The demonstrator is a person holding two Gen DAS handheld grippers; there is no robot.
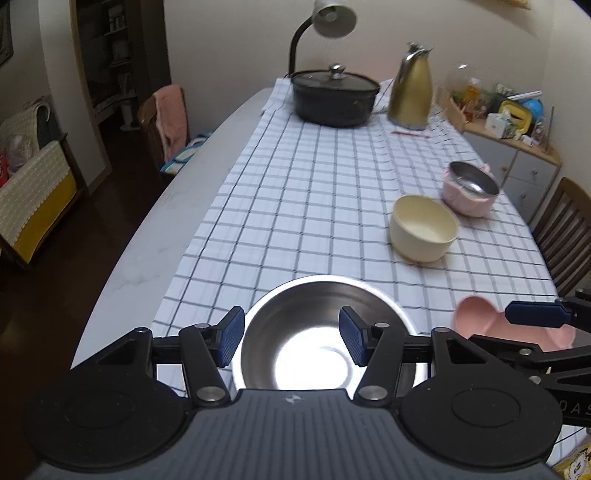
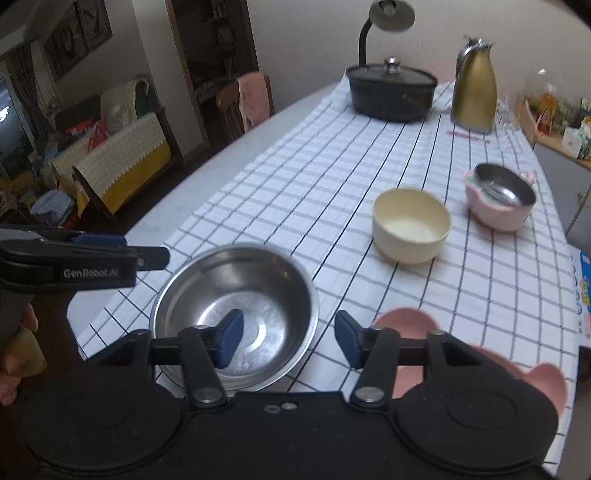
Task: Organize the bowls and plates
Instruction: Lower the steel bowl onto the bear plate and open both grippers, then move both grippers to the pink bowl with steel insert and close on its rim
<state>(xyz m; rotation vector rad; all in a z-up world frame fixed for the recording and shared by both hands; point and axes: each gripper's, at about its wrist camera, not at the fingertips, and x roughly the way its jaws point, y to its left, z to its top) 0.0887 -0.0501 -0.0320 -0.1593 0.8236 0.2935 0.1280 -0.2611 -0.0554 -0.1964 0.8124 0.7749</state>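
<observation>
While both grippers (image 1: 291, 341) (image 2: 289, 339) hang spread and empty, only small steel bowl (image 2: 505, 189) nested in pink bowl (image 2: 495, 212); steel bowl (image 2: 236, 317), cream bowl (image 2: 410, 225), pink plate (image 2: 476, 360) left unstacked.

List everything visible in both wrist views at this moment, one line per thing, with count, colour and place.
steel bowl: 1, silver, near end of the cloth, empty
pink dish: 1, pink, near edge, right of the steel bowl
cream bowl: 1, cream, mid table on the right
pink bowl: 1, pink, beyond the cream bowl, with a small steel bowl tilted inside
pot: 1, black, glass lid, far end
jug: 1, gold, right of the pot
lamp: 1, black neck, behind the pot
tablecloth: 1, white with dark checks, over the table
chairs: 2, wooden, one on each side
left gripper: open, above the steel bowl, holding nothing
right gripper: open, holding nothing
</observation>
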